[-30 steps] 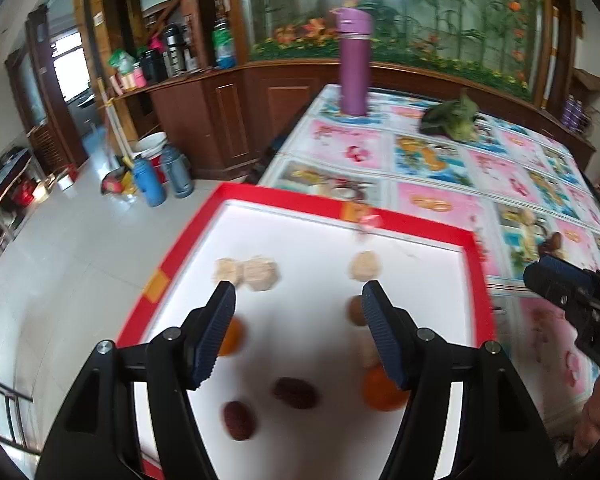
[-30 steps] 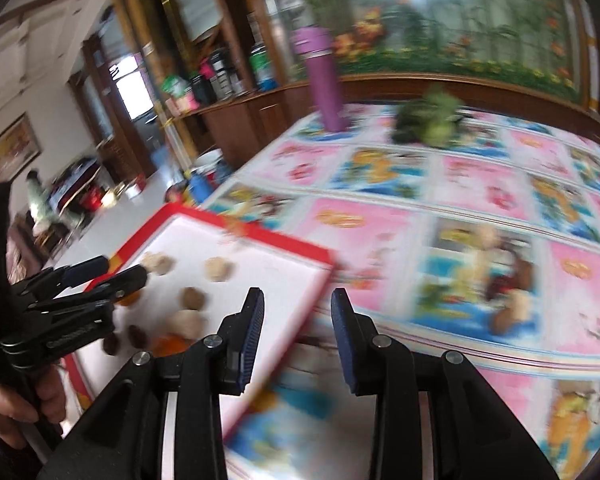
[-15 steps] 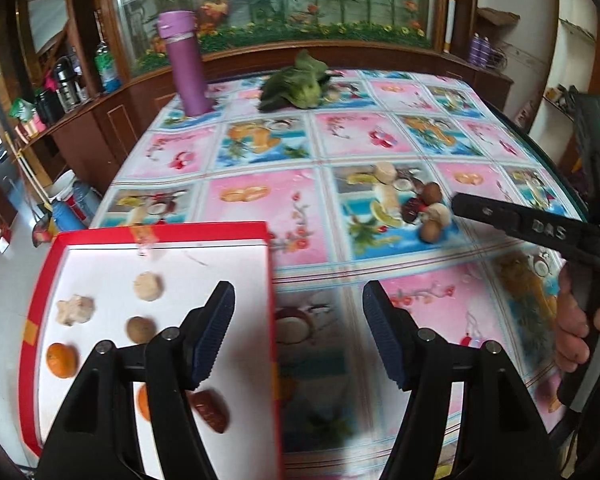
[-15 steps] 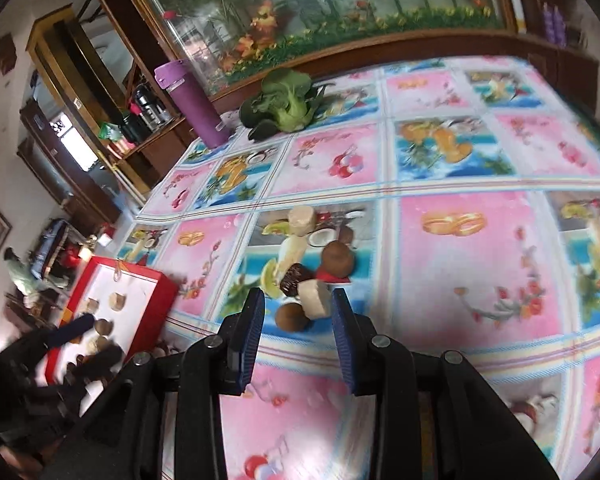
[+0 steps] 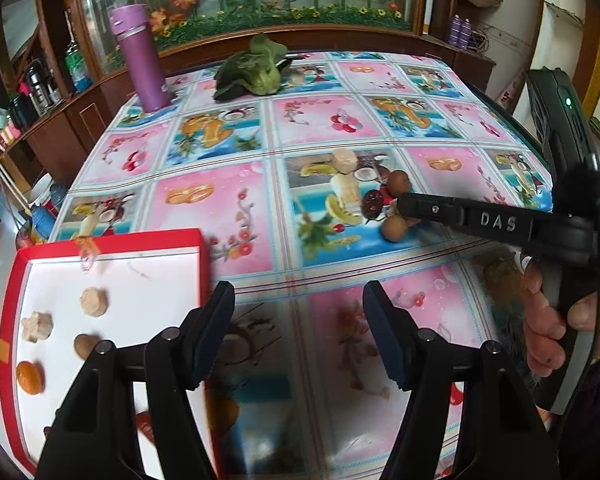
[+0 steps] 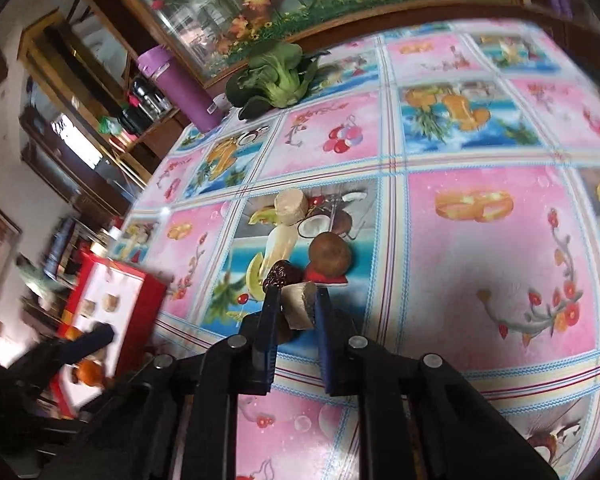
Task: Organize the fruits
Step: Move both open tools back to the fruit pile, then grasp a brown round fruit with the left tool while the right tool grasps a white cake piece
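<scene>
L gripper (image 5: 298, 330) wide apart, holding nothing, over tablecloth (image 5: 236, 208) beside red tray (image 5: 196, 240) w/ fruits. R gripper (image 6: 296, 312) narrow, pinching pale slice (image 6: 299, 310). Just beyond: dark date (image 6: 280, 274), brown round fruit (image 6: 330, 258). Far: purple bottle (image 5: 138, 58).

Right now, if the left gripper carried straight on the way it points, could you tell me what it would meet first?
The left gripper is open and empty, aimed over bare tablecloth. Its way looks free until the fruit pile farther ahead, though depth is hard to judge. The red tray lies off to its left.
</scene>
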`<state>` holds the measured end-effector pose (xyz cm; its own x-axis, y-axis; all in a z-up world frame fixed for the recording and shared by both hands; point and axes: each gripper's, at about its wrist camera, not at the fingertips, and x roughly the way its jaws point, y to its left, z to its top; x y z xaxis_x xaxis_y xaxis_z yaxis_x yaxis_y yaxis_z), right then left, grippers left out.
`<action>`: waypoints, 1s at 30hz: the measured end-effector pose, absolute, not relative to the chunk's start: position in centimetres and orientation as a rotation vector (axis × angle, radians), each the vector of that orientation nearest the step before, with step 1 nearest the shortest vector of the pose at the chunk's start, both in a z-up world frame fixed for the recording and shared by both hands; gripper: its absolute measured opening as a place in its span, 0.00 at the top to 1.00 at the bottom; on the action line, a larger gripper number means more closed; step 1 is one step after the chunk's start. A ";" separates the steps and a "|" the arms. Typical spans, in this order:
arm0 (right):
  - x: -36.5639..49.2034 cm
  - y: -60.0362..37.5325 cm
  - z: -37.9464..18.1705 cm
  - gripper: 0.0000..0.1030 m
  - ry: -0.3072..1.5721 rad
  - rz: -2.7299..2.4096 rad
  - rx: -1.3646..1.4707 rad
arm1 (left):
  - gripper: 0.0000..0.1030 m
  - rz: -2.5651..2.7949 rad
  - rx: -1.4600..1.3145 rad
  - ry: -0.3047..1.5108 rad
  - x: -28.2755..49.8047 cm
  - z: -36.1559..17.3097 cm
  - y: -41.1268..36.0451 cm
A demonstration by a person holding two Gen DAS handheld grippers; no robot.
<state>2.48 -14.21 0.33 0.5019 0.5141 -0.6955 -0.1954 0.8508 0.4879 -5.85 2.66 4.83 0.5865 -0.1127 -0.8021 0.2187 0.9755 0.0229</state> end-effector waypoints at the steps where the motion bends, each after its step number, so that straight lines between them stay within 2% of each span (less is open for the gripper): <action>1: 2.7 -14.9 0.2 0.87 0.967 0.449 0.417 | 0.34 -0.203 0.126 0.931 -5.6 4.7 2.3; 5: 3.3 -18.1 0.2 0.88 0.969 0.477 0.588 | 0.34 -0.235 0.116 0.945 -4.3 4.1 0.8; 10: 3.4 -19.9 0.6 0.88 0.963 0.443 0.634 | 0.34 -0.285 0.094 0.990 -2.3 3.0 -1.6; 18: 3.3 -19.3 1.1 0.88 0.959 0.264 0.406 | 0.36 -0.310 0.112 1.010 -0.3 1.5 -4.1; 21: 3.1 -18.7 1.1 0.87 0.949 0.254 0.340 | 0.45 -0.322 0.115 1.012 0.1 1.2 -4.5; 25: 3.3 -18.5 1.1 0.87 0.945 0.251 0.325 | 0.53 -0.321 0.120 0.989 0.5 1.2 -4.6; 30: 3.3 -18.4 0.9 0.86 0.952 0.251 0.307 | 0.54 -0.331 0.107 0.980 0.7 1.2 -4.7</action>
